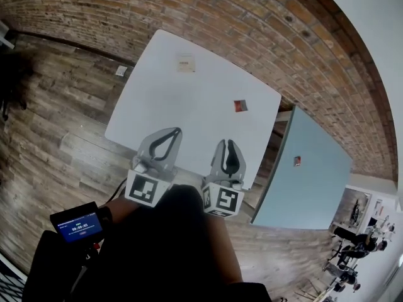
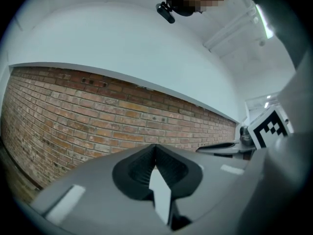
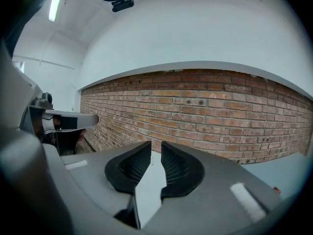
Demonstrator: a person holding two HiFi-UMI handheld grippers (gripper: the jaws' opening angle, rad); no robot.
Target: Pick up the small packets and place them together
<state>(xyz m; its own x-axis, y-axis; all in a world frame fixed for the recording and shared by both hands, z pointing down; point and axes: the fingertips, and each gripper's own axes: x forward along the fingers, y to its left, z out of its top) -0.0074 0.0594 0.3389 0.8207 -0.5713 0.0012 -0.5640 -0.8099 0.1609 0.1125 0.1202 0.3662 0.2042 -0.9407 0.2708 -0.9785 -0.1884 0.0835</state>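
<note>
At near table edge: left gripper (image 1: 172, 134) tips together, empty; right gripper (image 1: 228, 145) jaws a slit apart, empty. White table (image 1: 182, 115) open ahead. Beige packet (image 1: 185, 62) at far side, red packet (image 1: 240, 106) near right edge, well apart. Brick wall (image 1: 252, 17) beyond; wood floor (image 1: 50, 106).

White table (image 1: 189, 121), beige packet (image 1: 185, 63) near its far edge, red packet (image 1: 240, 106) at right, second pale table (image 1: 315, 190) bearing small red packet (image 1: 296, 161)

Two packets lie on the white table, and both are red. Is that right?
No. Two packets lie on the white table, but only the nearer packet is red; the far packet is pale beige. The head view shows it.
</note>
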